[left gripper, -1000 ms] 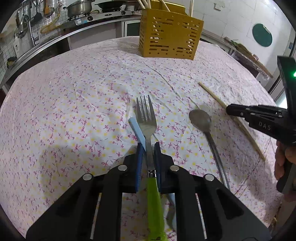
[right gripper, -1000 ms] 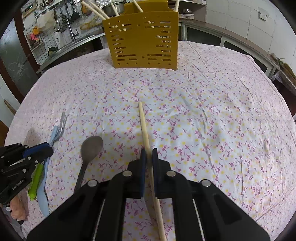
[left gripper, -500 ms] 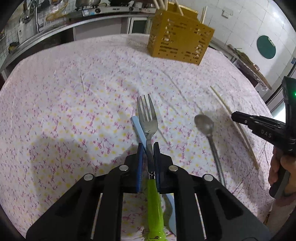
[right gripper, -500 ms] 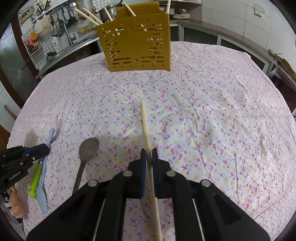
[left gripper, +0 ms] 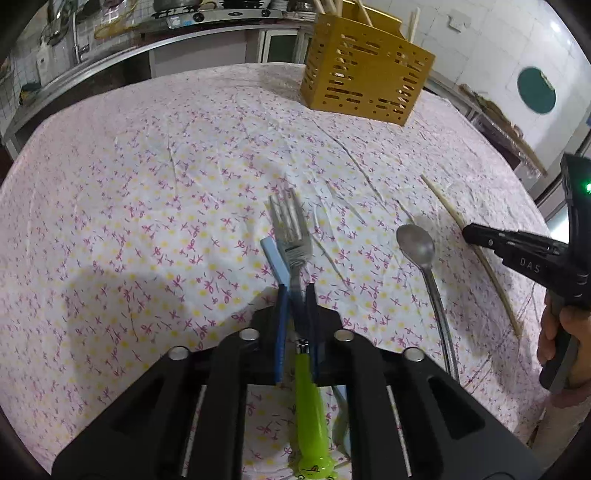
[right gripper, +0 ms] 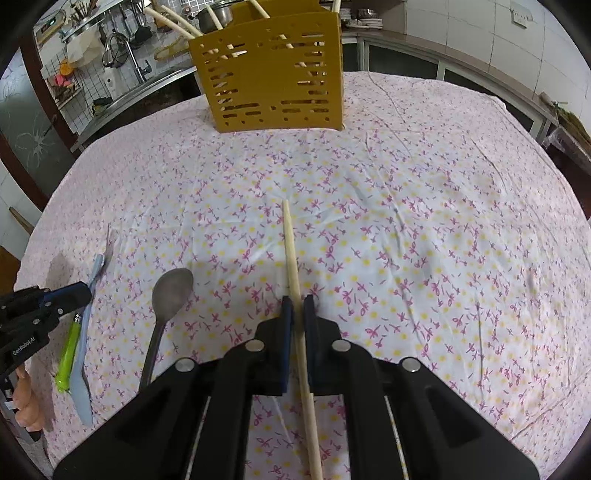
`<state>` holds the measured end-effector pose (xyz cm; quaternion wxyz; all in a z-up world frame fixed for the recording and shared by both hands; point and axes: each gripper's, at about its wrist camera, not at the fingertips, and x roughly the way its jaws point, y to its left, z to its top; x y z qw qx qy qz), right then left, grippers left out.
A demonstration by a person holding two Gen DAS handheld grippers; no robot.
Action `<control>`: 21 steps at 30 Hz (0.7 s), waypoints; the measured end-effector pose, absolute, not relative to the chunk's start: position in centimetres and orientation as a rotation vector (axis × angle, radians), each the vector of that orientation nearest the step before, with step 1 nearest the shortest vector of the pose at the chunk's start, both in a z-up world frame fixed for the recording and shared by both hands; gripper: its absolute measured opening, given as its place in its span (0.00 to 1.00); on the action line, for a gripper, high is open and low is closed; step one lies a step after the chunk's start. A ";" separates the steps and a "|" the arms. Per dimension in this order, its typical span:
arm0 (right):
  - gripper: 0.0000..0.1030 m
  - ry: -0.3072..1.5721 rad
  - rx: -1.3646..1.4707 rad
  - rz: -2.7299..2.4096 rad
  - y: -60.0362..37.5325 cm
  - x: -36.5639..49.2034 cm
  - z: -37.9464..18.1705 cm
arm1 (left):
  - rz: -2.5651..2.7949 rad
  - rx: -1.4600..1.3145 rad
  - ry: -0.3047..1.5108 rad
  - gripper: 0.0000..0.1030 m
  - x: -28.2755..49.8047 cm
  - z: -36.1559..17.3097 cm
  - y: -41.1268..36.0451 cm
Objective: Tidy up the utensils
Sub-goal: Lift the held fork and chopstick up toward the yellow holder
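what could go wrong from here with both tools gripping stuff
1. The left tool is closing on the fork at its thin neck, so the green handle may swing or slip when lifted.
2. The blue knife lies touching the fork and could get dragged along.
3. The right tool pinches the long chopstick; the tip may catch the yellow basket wall on insertion.

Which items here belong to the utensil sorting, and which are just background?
Job:
- fork, green handle, between the closing left gripper jaws
- chopstick, clamped in right gripper
- spoon on the cloth
- light blue knife beside the fork
- yellow holder, chopsticks already in it

Background:
- floral tablecloth
- pot, sink tap on the counter behind
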<state>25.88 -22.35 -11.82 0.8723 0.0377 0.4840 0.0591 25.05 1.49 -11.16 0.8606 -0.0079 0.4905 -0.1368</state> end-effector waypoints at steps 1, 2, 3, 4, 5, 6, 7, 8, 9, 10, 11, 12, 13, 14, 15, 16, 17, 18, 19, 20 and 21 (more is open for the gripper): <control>0.07 1.009 0.077 0.125 -22.3 25.9 -11.8 | -0.282 -0.004 1.029 0.05 25.0 -11.0 1.3; 0.07 1.009 0.078 0.126 -22.4 25.8 -11.7 | -0.284 0.000 1.029 0.05 25.0 -10.8 1.2; 0.07 1.008 0.080 0.126 -22.5 25.8 -11.7 | -0.289 -0.001 1.028 0.05 25.0 -10.6 1.1; 0.07 1.006 0.082 0.125 -22.5 25.8 -11.7 | -0.285 0.001 1.027 0.05 25.0 -10.4 1.1; 0.07 1.004 0.084 0.126 -22.5 25.8 -11.7 | -0.278 0.005 1.027 0.05 25.0 -10.3 1.1; 0.07 1.001 0.085 0.126 -22.6 25.7 -11.6 | -0.271 0.005 1.029 0.04 25.0 -10.3 1.2; 0.07 0.998 0.085 0.126 -22.6 25.7 -11.6 | -0.270 0.001 1.030 0.04 25.1 -10.2 1.3; 0.07 0.993 0.086 0.127 -22.6 25.6 -11.5 | -0.268 -0.008 1.028 0.02 25.1 -10.1 1.5; 0.07 0.991 0.089 0.128 -22.7 25.7 -11.4 | -0.264 -0.012 1.024 0.00 25.1 -10.0 1.6; 0.07 0.988 0.093 0.129 -22.7 25.7 -11.3 | -0.264 -0.019 1.017 0.00 25.2 -9.8 1.7; 0.07 0.982 0.100 0.132 -22.7 25.7 -11.1 | -0.264 -0.022 1.011 0.00 25.2 -9.6 1.8; 0.07 0.975 0.102 0.132 -22.8 25.7 -10.8 | -0.261 -0.026 1.002 0.00 25.3 -9.3 1.9; 0.07 0.968 0.105 0.133 -22.8 25.7 -10.5 | -0.262 -0.029 0.995 0.00 25.3 -9.1 1.9; 0.07 0.967 0.109 0.137 -23.0 25.7 -10.2 | -0.265 -0.031 0.989 0.00 25.2 -8.8 1.9; 0.07 0.965 0.118 0.142 -23.1 25.7 -9.9 | -0.268 -0.027 0.978 0.00 25.2 -8.4 1.9; 0.06 0.961 0.125 0.146 -23.2 25.8 -9.6 | -0.267 -0.025 0.971 0.00 25.2 -8.2 1.8; 0.06 0.952 0.131 0.147 -23.4 25.8 -9.1 | -0.266 -0.025 0.959 0.00 25.2 -7.8 1.9; 0.06 0.941 0.137 0.145 -23.6 25.8 -8.7 | -0.266 -0.030 0.949 0.00 25.2 -7.5 2.0; 0.06 0.927 0.144 0.146 -23.8 25.8 -8.2 | -0.268 -0.040 0.937 0.00 25.3 -7.1 2.1; 0.06 0.919 0.148 0.147 -24.0 25.9 -7.9 | -0.270 -0.055 0.918 0.00 25.4 -6.5 2.3; 0.06 0.905 0.151 0.146 -24.1 25.9 -7.5 | -0.271 -0.064 0.903 0.00 25.6 -6.1 2.4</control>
